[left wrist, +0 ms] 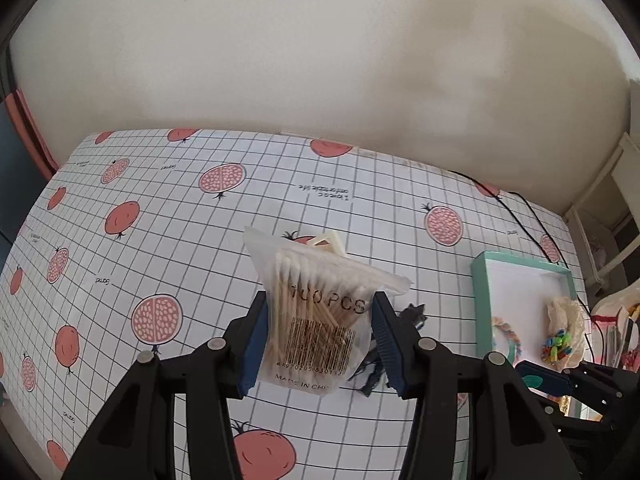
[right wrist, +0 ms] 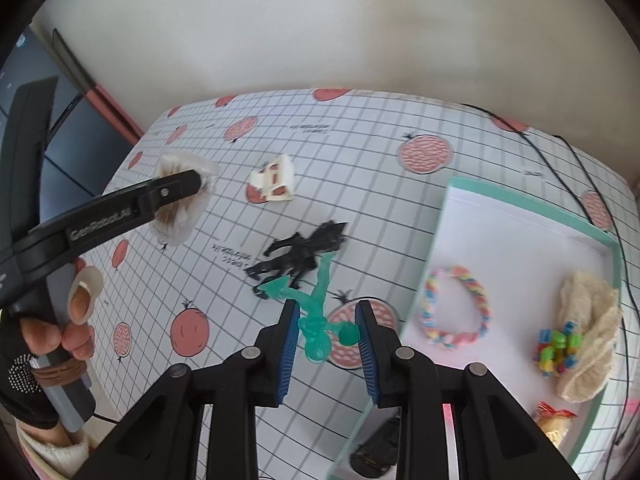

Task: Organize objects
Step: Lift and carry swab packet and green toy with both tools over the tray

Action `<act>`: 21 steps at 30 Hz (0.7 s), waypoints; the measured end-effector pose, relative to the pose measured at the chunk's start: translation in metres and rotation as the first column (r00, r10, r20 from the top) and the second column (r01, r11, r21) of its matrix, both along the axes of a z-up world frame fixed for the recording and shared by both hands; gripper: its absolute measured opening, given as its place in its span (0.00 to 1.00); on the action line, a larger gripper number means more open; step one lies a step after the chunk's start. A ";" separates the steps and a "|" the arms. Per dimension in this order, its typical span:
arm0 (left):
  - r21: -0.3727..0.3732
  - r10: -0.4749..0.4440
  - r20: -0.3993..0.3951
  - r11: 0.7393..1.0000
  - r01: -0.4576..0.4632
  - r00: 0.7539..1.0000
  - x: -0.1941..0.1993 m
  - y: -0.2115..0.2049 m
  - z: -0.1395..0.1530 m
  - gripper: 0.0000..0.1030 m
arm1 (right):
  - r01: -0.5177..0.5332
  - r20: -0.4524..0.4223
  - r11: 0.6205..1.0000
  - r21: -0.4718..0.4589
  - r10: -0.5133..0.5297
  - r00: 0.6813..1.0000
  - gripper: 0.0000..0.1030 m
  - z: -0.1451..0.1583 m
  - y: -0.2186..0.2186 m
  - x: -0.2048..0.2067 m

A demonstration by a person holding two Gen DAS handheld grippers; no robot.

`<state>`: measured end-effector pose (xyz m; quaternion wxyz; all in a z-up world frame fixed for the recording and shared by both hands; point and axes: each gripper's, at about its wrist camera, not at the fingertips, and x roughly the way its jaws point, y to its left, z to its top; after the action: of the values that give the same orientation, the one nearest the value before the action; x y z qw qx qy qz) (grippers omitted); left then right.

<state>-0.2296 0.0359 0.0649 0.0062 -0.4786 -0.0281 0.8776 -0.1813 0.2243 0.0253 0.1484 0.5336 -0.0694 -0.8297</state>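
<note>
My left gripper [left wrist: 320, 340] is shut on a clear bag of cotton swabs [left wrist: 316, 320] marked "100 PCS", held above the pomegranate-print tablecloth [left wrist: 160, 240]. In the right wrist view the same bag [right wrist: 176, 220] hangs at the left behind a left gripper finger [right wrist: 172, 190]. My right gripper [right wrist: 326, 340] is shut on a translucent green toy figure [right wrist: 316, 332], whose limbs reach forward over a black toy figure [right wrist: 304, 252] lying on the cloth. A cream plastic piece [right wrist: 276, 180] lies farther back.
A teal-rimmed white box [right wrist: 440, 216] at the right holds a pastel bracelet [right wrist: 456, 308], coloured beads [right wrist: 554, 348], cream lace cloth [right wrist: 588, 332] and a gold-wrapped item [right wrist: 554, 420]. A black cable [right wrist: 560, 152] runs behind it. A gloved hand [right wrist: 76, 320] grips the left handle.
</note>
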 end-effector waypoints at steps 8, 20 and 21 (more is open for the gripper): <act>0.028 -0.111 -0.027 0.993 0.112 0.993 0.004 0.060 0.012 0.50 | 0.078 -0.008 0.997 0.006 -0.078 0.997 0.30 0.006 0.048 0.010; 0.042 -0.254 -0.032 0.966 0.256 0.967 0.017 0.140 0.012 0.50 | 0.201 -0.017 0.980 0.011 -0.201 0.980 0.30 0.012 0.112 0.027; 0.045 -0.262 -0.030 0.964 0.263 0.965 0.017 0.145 0.011 0.50 | 0.206 -0.015 0.979 0.007 -0.206 0.978 0.30 0.012 0.116 0.028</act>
<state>-0.2122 0.1811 0.0761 0.1346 -0.4673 0.0142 0.8737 -0.1536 0.3401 0.0373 0.0601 0.5182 -0.1197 -0.8447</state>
